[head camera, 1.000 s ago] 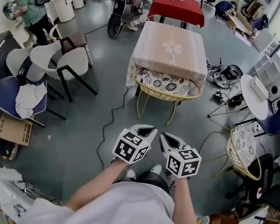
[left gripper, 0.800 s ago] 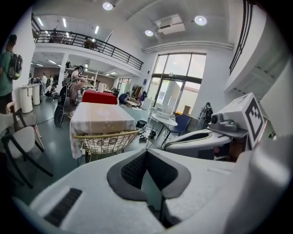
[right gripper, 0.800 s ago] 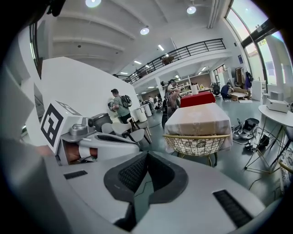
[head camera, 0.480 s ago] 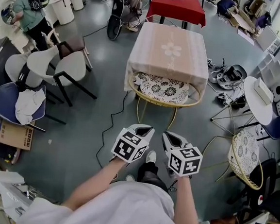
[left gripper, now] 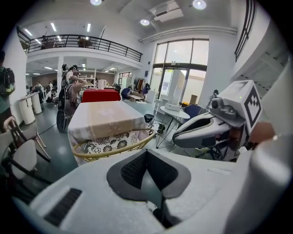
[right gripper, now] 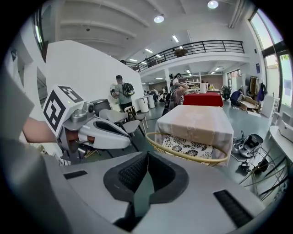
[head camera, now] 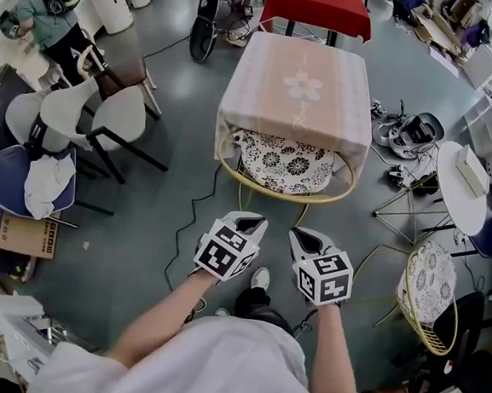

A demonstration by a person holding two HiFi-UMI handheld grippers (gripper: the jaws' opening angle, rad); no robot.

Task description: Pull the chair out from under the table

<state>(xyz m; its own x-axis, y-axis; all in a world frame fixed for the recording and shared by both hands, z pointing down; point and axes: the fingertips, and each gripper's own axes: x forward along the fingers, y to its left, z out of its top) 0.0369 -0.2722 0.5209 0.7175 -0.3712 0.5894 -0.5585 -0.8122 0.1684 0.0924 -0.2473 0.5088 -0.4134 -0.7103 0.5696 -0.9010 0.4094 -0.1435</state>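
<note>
Head view has the left gripper (head camera: 255, 221) and right gripper (head camera: 304, 234) side by side, just short of the chair (head camera: 255, 186), its seat half under the table (head camera: 294, 84); only the gripper views show each pair of jaws pressed together, nothing between them

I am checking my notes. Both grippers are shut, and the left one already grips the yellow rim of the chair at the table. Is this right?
Not quite. The left gripper is shut but grips nothing: the head view shows it short of the chair, with floor between. The right gripper is shut too.
</note>
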